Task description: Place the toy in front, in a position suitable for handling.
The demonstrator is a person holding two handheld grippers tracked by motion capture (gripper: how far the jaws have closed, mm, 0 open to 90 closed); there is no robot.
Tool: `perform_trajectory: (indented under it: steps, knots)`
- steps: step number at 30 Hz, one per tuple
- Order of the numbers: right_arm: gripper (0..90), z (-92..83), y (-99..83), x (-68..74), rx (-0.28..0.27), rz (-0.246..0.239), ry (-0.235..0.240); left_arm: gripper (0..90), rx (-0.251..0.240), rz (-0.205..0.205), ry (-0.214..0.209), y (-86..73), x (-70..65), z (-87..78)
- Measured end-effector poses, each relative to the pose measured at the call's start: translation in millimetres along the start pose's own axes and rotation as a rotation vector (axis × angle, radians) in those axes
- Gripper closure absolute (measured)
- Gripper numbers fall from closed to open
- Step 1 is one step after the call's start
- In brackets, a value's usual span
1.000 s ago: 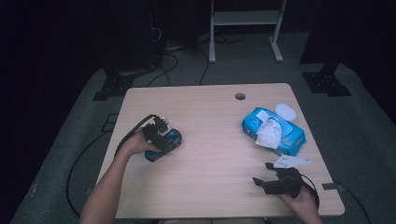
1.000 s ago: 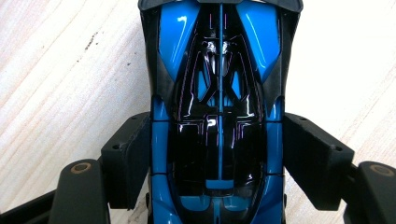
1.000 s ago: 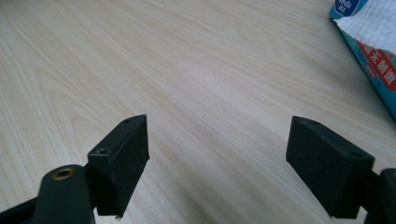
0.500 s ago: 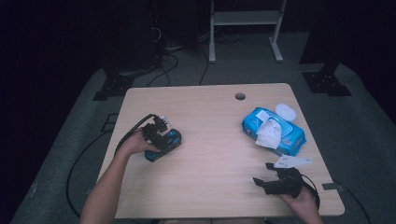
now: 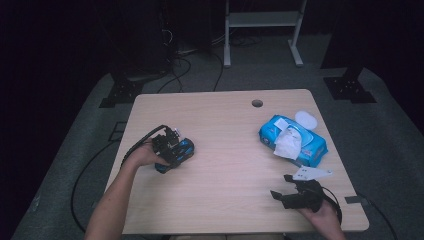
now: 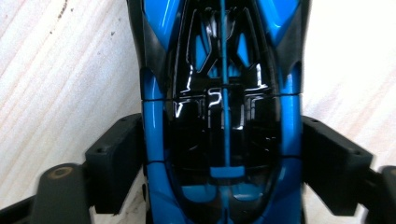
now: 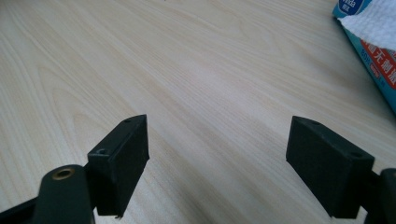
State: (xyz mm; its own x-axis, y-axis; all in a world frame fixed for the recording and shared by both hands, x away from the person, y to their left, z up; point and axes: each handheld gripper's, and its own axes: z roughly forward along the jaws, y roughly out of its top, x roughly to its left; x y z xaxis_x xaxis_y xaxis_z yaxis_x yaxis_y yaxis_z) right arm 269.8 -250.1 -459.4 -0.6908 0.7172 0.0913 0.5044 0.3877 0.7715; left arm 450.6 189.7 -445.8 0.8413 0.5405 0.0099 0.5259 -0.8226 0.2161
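A: Blue plastic toy car is sitting on the left half of the table, and the left gripper is straddling it with a black pad on each flank.

B: Is it clamping?

A: Those jaws have just been opening. In the left gripper view the pads are sitting right beside the car, the left one showing a sliver of gap, so I'm judging the grip as slack.

B: And the right gripper?

A: It's resting at the near right edge, jaws gaping wide over bare wood, holding nothing, with the wipes pack just beyond it.

B: How is that car going to handle?

A: Looking light and stiff, but glossy, so probably slippery. The waist across the doors is looking safest to squeeze.
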Motion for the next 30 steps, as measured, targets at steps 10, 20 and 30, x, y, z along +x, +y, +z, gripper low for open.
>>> perform_trajectory:
  steps: [10, 20, 30]
  knots:
    - [20.2, -0.2, 0.1, 0.2, -0.002, -0.002, 0.0, 25.7, 0.041, 0.027, 0.023, 7.4, -4.4, -2.0]
    - [20.2, 0.3, 0.0, -0.3, -0.002, 0.001, 0.001, 25.9, 0.011, 0.045, 0.044, 5.1, -7.1, -3.8]
    - [20.2, 1.7, 0.4, 0.0, 0.001, 0.002, 0.001, 25.9, -0.057, 0.063, 0.054, 9.2, -12.9, -22.1]
